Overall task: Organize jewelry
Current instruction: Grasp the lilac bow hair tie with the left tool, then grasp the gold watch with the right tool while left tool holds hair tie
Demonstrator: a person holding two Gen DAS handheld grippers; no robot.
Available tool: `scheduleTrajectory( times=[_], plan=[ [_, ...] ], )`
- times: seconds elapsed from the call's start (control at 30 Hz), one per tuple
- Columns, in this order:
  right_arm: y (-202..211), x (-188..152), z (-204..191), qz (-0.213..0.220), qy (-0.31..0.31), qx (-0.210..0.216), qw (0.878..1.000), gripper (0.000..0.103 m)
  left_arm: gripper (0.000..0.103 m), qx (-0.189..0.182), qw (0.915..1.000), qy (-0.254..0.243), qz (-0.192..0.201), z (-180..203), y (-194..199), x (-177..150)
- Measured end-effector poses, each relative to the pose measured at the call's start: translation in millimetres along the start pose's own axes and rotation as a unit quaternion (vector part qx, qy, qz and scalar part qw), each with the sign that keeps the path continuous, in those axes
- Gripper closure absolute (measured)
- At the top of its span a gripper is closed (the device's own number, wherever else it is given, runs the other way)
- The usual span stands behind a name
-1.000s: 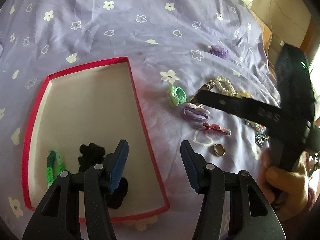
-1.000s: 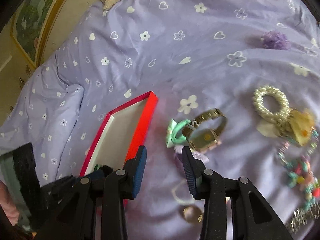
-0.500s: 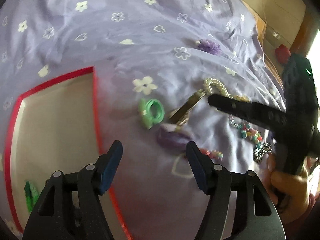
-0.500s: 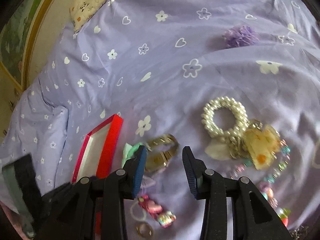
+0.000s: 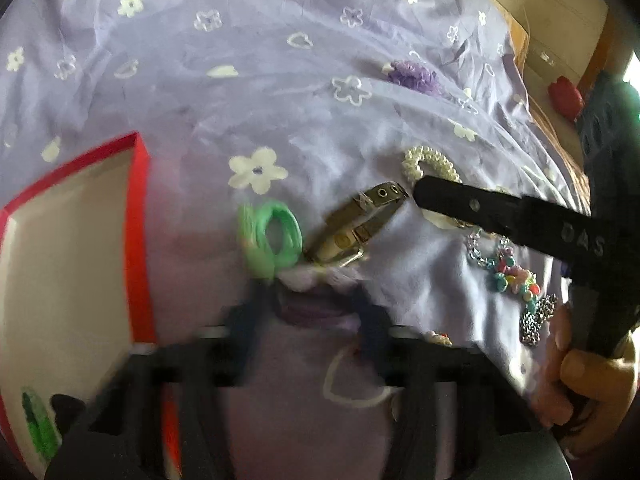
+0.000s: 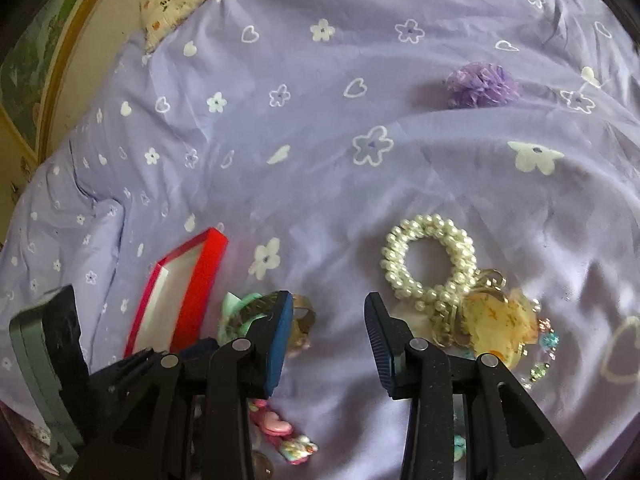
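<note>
A purple hair tie (image 5: 316,304) lay on the bed (image 5: 240,80) between the fingers of the left claw (image 5: 312,312). That claw's jaws were closing, blurred by motion, and whether the pads already pressed the tie could not be told. Just beyond it lay one green hair tie (image 5: 272,236) and, touching that on the right, one gold watch (image 5: 352,228).

The left claw pointed steeply down at the bed. The right claw (image 6: 328,332) also tilted down, its jaws apart with only bare sheet between them; the watch showed partly behind its left finger. A hand (image 5: 584,380) gripped the right claw's handle at the right edge of the left view.

To the left lay one red box (image 5: 140,240), with one green item (image 5: 38,428) and one black item (image 5: 66,404) in its near corner. To the right of the watch lay one pearl bracelet (image 6: 430,260) touching a yellow charm (image 6: 496,320). Near that sat one string of coloured beads (image 5: 512,276) and one silver piece (image 5: 536,320). One pink clip (image 6: 280,432) lay under the right claw. Far off lay one purple pom-pom (image 6: 480,84).
</note>
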State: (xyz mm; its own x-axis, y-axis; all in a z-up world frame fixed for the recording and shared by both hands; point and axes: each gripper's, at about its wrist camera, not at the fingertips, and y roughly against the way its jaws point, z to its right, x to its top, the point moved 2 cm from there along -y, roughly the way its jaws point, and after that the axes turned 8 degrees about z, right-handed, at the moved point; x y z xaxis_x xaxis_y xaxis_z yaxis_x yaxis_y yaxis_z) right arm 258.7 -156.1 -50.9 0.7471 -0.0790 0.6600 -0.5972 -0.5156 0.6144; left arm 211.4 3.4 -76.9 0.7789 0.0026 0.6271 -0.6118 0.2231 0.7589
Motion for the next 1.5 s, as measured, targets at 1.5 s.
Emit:
scheduleTrajectory(
  times=[1.5],
  plan=[
    [30.0,-26.4,-9.4,-0.033,-0.019,-0.001,0.999,0.074,0.100,-0.027,0.9978,0.046,0.038,-27.1,77.8,-34.7]
  ],
)
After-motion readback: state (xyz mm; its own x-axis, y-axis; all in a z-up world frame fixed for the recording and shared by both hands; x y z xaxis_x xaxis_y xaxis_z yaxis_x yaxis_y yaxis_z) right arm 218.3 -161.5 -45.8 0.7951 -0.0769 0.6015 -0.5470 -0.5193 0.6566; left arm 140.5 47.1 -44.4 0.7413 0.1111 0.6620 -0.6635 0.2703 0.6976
